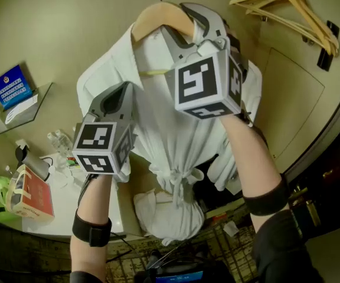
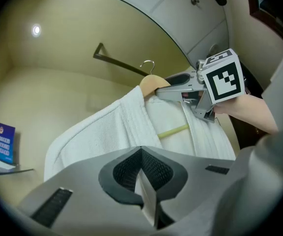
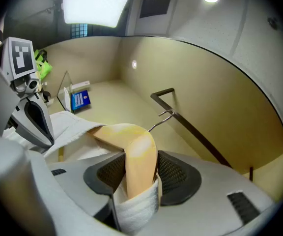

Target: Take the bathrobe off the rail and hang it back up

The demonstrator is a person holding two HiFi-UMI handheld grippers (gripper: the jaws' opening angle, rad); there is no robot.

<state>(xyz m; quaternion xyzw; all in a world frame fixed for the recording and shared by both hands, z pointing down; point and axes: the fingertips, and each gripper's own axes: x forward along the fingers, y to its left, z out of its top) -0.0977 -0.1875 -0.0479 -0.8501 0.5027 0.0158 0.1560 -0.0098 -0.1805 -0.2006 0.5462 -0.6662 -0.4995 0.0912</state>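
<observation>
Seen from the head camera, two forearms are reaching up from the bottom of the frame, and each is wearing one dark band. The left forearm [image 1: 93,208] is rising at lower left. The right forearm [image 1: 255,164] is rising right of centre and reaching higher. Each is carrying one gripper with one marker cube.

The right gripper [image 1: 186,23], at top centre, is pointing upward and pinching one arm of the single wooden hanger [image 3: 124,136]. A fold of white terry cloth is sitting between its jaws under the wood. The left gripper [image 1: 121,93], lower and left of centre, is lying against the robe's shoulder with its jaws pressed together. A thin pale sliver is showing at the seam, and I cannot tell whether it is cloth.

One white bathrobe [image 1: 176,140] is hanging on that hanger in the middle of the frame, its belt knotted at the waist. The hanger's wire hook [image 3: 163,116] is sitting close to the one dark rail [image 3: 200,136] on the beige wall; contact cannot be judged.

At upper right, bare wooden hangers [image 1: 288,5] are hanging, one or perhaps two. At lower left, a table [image 1: 69,205] is carrying one red-and-white box [image 1: 31,196], and one blue sign [image 1: 12,87] is standing above it.
</observation>
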